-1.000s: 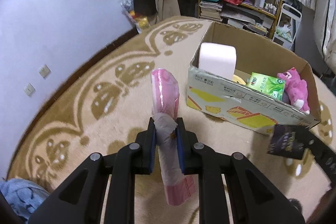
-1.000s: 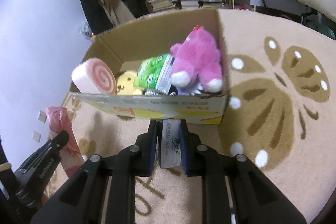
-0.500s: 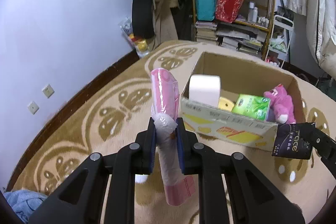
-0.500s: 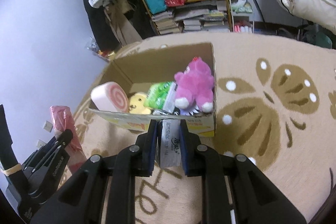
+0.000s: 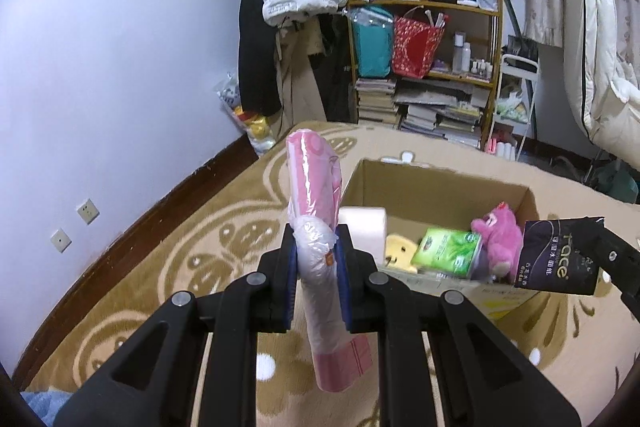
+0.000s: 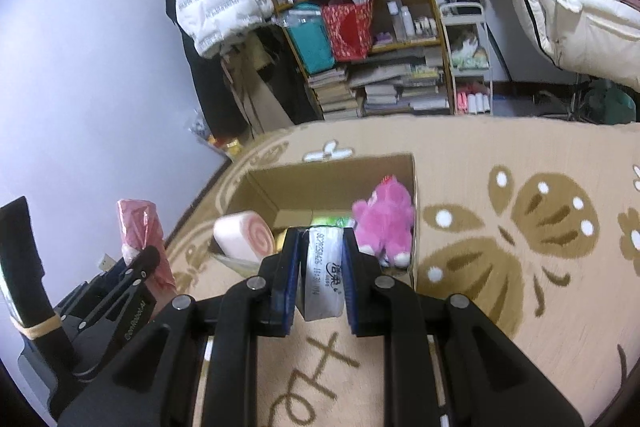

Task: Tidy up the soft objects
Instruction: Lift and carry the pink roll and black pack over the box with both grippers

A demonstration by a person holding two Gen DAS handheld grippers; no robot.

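Between the left gripper's (image 5: 316, 281) blue pads stands a pink roll (image 5: 314, 195) in thin plastic, clamped at its crinkled clear middle, its top pointing to 12 o'clock and its pink tail hanging toward 6. In the right wrist view the right gripper (image 6: 322, 277) is clamped on a tissue pack (image 6: 323, 273), seen edge-on with print on its white side; the left view shows the same pack's dark face at 3 o'clock.

Ahead of both, on the rug (image 6: 540, 327), sits an open box (image 5: 440, 183). Inside it, from 9 o'clock to 3 in the left view: a swirl-patterned plush (image 6: 244, 237), a yellow toy (image 5: 400, 253), a green pack (image 5: 448, 251) and a pink bear (image 5: 500, 245). Both held items hang above and short of the box's near wall, so neither is stowed yet.

Risks, as I judge them: the roll is held only by slippery film around a soft core, so it could slide through the pads or swing and catch the near wall. The box floor looks crowded toward the front, so a drop at the near edge might land on the green pack or bear and tip out. With the grippers close together, letting go of both at once could knock one item with the other.

Beyond the box, at 12 o'clock, stand cluttered shelves (image 5: 424, 67).
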